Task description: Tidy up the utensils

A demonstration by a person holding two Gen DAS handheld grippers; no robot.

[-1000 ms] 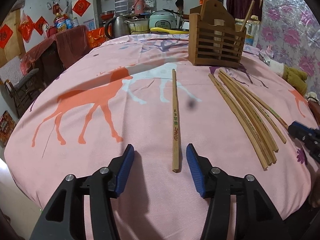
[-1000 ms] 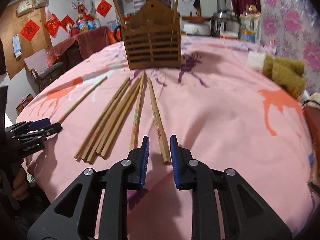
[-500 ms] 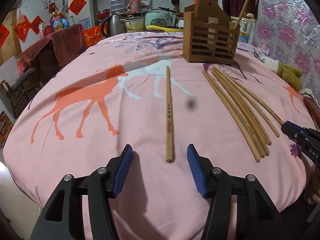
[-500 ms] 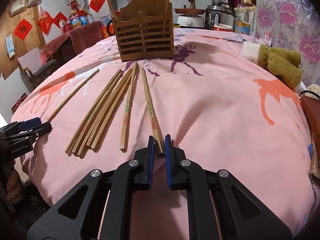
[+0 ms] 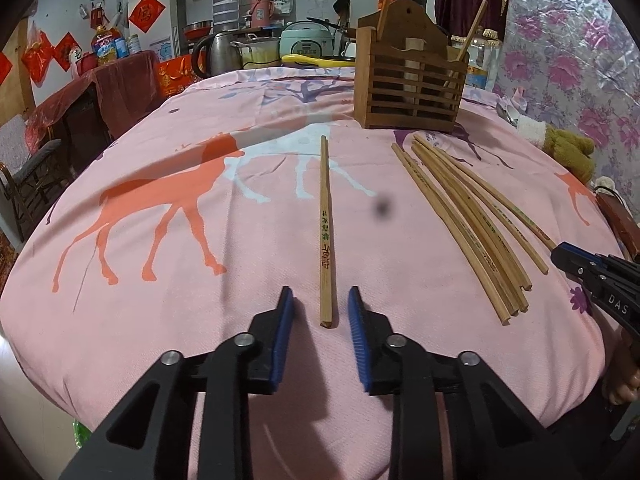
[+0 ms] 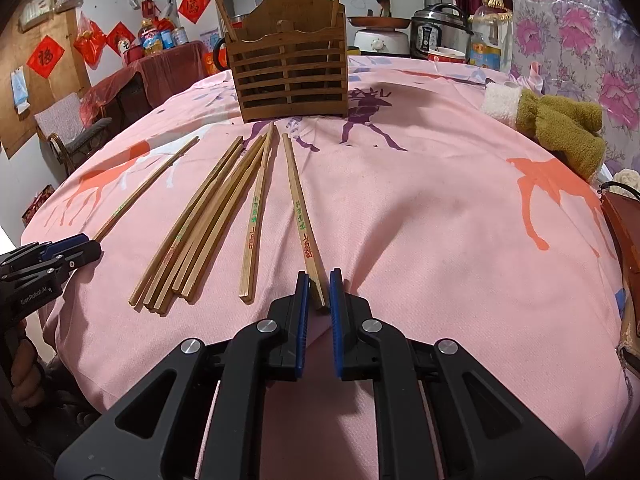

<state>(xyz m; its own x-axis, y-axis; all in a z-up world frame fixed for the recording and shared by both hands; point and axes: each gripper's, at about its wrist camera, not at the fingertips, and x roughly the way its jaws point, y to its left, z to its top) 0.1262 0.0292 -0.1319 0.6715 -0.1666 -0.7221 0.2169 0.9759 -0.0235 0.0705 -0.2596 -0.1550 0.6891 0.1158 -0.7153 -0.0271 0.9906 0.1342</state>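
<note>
Several wooden chopsticks lie on the pink tablecloth in front of a slatted wooden holder that has two chopsticks standing in it. My left gripper is open, its jaws either side of the near end of a lone chopstick. My right gripper has its jaws closed to a narrow gap around the near end of the rightmost chopstick, which lies on the cloth. A bundle of chopsticks lies to its left.
The holder also shows in the right wrist view at the table's far side. A green and white glove lies at the right. A brown object sits at the right edge. Kitchen pots stand behind the table.
My left gripper's jaws have narrowed around the lone chopstick's end. My right gripper moved forward onto the rightmost chopstick's end and narrowed its jaws.
</note>
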